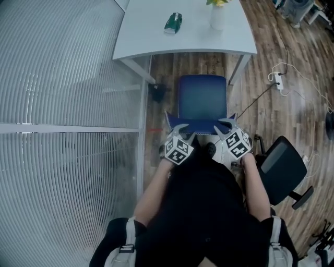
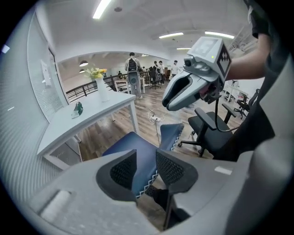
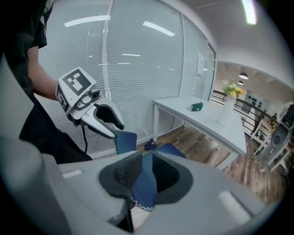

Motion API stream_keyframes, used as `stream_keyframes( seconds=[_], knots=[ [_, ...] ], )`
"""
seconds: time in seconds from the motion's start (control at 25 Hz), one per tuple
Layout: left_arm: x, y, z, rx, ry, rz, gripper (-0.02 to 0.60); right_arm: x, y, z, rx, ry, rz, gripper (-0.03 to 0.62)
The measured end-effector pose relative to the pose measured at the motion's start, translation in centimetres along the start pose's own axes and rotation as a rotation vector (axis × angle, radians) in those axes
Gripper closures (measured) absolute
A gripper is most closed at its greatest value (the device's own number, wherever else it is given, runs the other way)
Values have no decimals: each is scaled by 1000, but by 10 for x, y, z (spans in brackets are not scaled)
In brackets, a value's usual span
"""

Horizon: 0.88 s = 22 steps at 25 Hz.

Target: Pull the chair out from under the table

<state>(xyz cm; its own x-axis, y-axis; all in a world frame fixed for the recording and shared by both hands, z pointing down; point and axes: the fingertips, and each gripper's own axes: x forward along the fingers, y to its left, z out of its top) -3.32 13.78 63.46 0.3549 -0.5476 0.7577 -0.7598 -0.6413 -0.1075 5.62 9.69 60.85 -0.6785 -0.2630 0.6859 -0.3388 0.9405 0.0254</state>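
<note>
The blue chair [image 1: 202,101] stands on the wood floor in front of me, its seat just outside the white table's [image 1: 146,36] near edge. My left gripper [image 1: 180,130] hangs over the backrest's left top corner and my right gripper [image 1: 225,125] over its right top corner. In the left gripper view my left gripper [image 2: 146,167] is open, and the backrest's zigzag-stitched edge [image 2: 148,176] shows through the gap. In the right gripper view my right gripper [image 3: 143,176] is also open, with blue fabric [image 3: 144,186] seen between the pads. From the left gripper view, the right gripper [image 2: 167,102] hangs clear above its corner [image 2: 172,133].
On the table lie a green packet [image 1: 173,23] and a white vase of yellow flowers [image 1: 217,15]. A black office chair [image 1: 282,167] stands close on my right. A glass wall with blinds [image 1: 62,104] runs along the left. A power strip with cables [image 1: 279,81] lies on the floor.
</note>
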Motion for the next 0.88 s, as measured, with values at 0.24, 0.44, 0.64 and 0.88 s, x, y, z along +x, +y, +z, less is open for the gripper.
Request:
stream_keyframes(
  seconds=[0.24, 0.44, 0.64, 0.88],
  knots=[
    [-30, 20, 43, 30, -89, 40, 463, -28, -21, 41, -18, -94, -58, 535],
    [-56, 42, 83, 1, -203, 88, 475, -49, -30, 77, -38, -177, -96, 543],
    [-83, 61, 117, -44, -328, 131, 500, -74, -40, 110, -51, -279, -153, 566],
    [-107, 68, 142, -37, -417, 150, 519, -93, -38, 133, -80, -353, -157, 571]
  ],
)
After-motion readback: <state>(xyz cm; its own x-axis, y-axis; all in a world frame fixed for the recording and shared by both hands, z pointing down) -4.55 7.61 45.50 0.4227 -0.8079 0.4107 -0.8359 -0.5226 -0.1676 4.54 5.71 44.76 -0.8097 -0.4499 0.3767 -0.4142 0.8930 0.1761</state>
